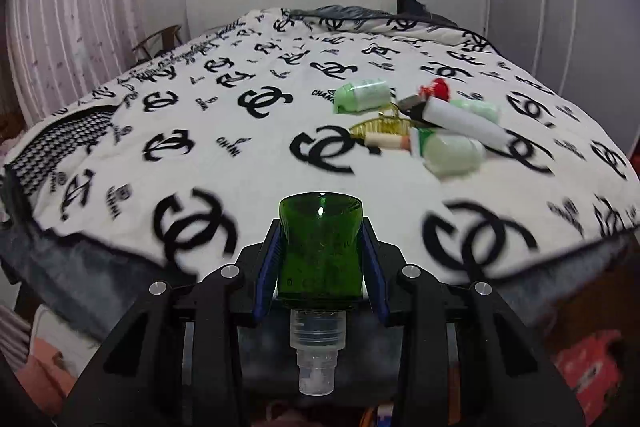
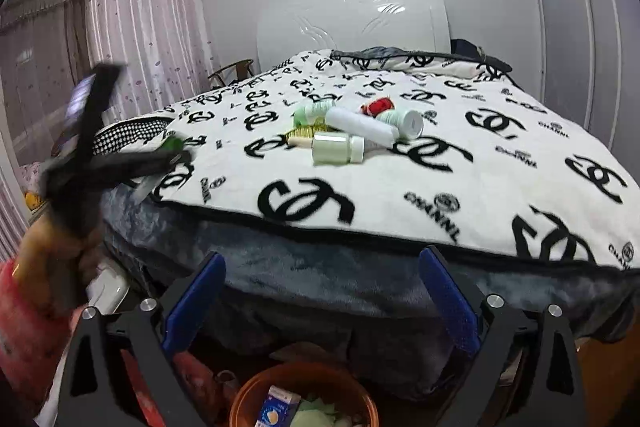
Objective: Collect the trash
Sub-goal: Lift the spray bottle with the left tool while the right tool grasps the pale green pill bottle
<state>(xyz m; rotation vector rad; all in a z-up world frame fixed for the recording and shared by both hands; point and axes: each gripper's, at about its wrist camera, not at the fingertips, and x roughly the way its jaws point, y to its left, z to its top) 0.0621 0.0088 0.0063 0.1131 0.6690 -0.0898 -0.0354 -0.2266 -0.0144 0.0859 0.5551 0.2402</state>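
the green bottle (image 1: 320, 247) sits low in the frame's centre, pinched between the pads of the left gripper (image 1: 321, 227), its clear cap toward the camera. right gripper (image 2: 320, 287) is spread and empty above the bin (image 2: 244, 393).

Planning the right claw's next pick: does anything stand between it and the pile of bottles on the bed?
Nothing visible does. The right claw is open and empty, with only bare blanket before the pile of bottles.

- bottle (image 1: 320, 247): dark green, clear cap;
- blanket (image 1: 248, 163): white, printed with black logos;
- bin (image 2: 256, 387): orange;
- curtain (image 2: 140, 27): pink, speckled;
- pads (image 2: 196, 303): blue
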